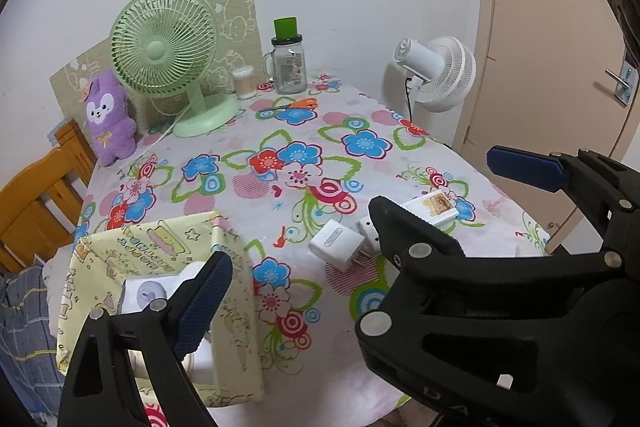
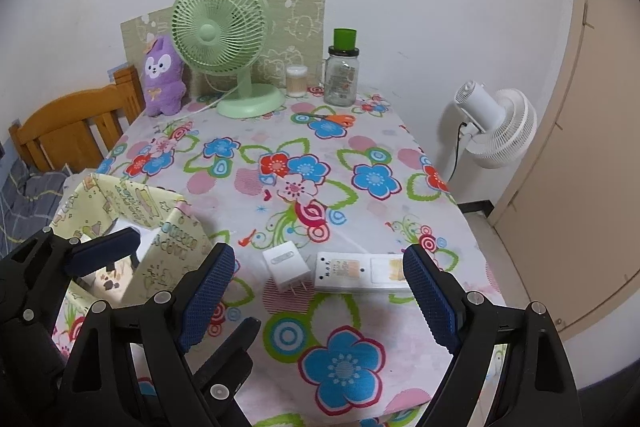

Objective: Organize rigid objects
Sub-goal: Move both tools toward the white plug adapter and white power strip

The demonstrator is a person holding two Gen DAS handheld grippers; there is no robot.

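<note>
Floral worktop [image 2: 360,147] carries your charger [image 2: 286,267] beside a strip [image 2: 360,273]; both your tongs, left [image 1: 412,239] and right [image 2: 320,291], gape empty.

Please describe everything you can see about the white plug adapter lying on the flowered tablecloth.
The white plug adapter is a small cube of smooth, plastic-looking material. Its upper face bears an oval recessed mark, and two flat metal prongs stick out toward the camera. It lies tilted on the tablecloth, just left of a white rectangular device; whether they touch is unclear. No tool touches it.
</note>
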